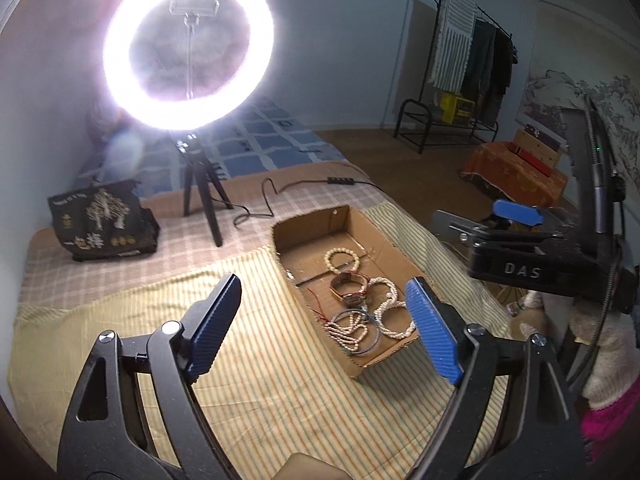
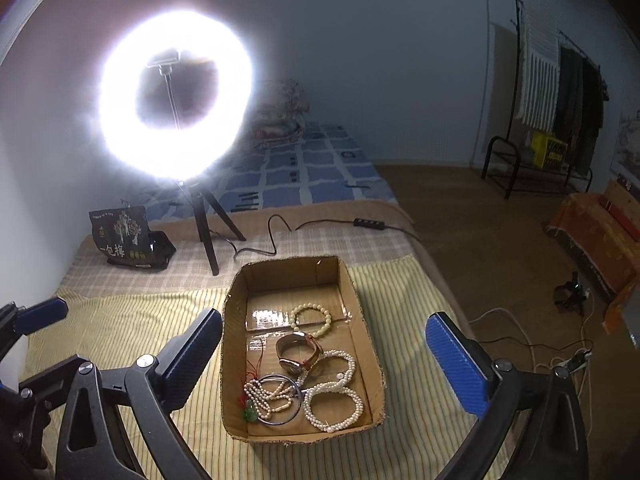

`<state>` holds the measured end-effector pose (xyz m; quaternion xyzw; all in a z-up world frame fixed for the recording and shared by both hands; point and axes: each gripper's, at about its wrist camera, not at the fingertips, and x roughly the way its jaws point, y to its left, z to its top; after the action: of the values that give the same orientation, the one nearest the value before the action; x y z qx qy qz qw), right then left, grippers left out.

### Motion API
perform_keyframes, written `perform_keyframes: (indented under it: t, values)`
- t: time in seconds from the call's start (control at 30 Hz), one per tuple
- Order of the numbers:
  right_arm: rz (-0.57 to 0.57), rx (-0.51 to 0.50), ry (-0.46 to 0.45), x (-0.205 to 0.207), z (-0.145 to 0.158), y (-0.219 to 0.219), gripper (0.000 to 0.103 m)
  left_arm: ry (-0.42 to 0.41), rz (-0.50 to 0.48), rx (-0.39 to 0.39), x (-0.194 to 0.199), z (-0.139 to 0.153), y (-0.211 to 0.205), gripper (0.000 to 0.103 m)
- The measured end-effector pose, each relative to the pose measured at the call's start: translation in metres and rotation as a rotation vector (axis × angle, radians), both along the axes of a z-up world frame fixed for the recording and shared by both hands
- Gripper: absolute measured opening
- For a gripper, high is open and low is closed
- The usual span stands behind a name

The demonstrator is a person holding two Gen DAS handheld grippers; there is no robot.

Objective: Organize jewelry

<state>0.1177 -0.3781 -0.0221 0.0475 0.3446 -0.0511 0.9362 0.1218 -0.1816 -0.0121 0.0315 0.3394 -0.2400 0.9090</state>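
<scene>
The shallow brown cardboard box [image 2: 362, 344], jewelry heaped at its near end, is laid lengthwise toward the lit ring lamp [image 2: 176, 96]; above it both the left gripper [image 1: 320, 322] and right gripper [image 2: 328, 364] are held wide apart, empty.

The left tongs [image 1: 324, 320] stand wide open, both blue pads angled downward with nothing between them. The right tongs [image 2: 332, 360] gape just as wide and empty, tilted downward too. In the left wrist view the right tongs sit off to the right, where a fuzzy cream glove [image 1: 608, 364] and a pink cuff [image 1: 616, 416] show behind them.
</scene>
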Motion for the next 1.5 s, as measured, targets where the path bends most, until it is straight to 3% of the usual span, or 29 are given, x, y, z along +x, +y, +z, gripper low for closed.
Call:
perform_keyframes:
  t: [0.33, 0.47, 0.7, 1.5]
  values:
    - [-0.016, -0.093, -0.089, -0.041, 0.032, 0.018, 0.103, -0.068, 0.047, 0.014, -0.033, 0.021, 0.009, 0.092]
    - [-0.028, -0.113, -0.130, -0.061, 0.037, 0.022, 0.103, -0.123, 0.073, -0.010, -0.048, 0.030, 0.014, 0.101]
    - [-0.033, -0.117, -0.170, -0.084, 0.038, 0.026, 0.103, -0.134, 0.065, 0.007, -0.061, 0.030, 0.012, 0.102]
    - [-0.046, -0.087, -0.147, -0.079, 0.011, 0.020, 0.103, -0.115, 0.104, 0.071, -0.060, -0.002, 0.015, 0.103]
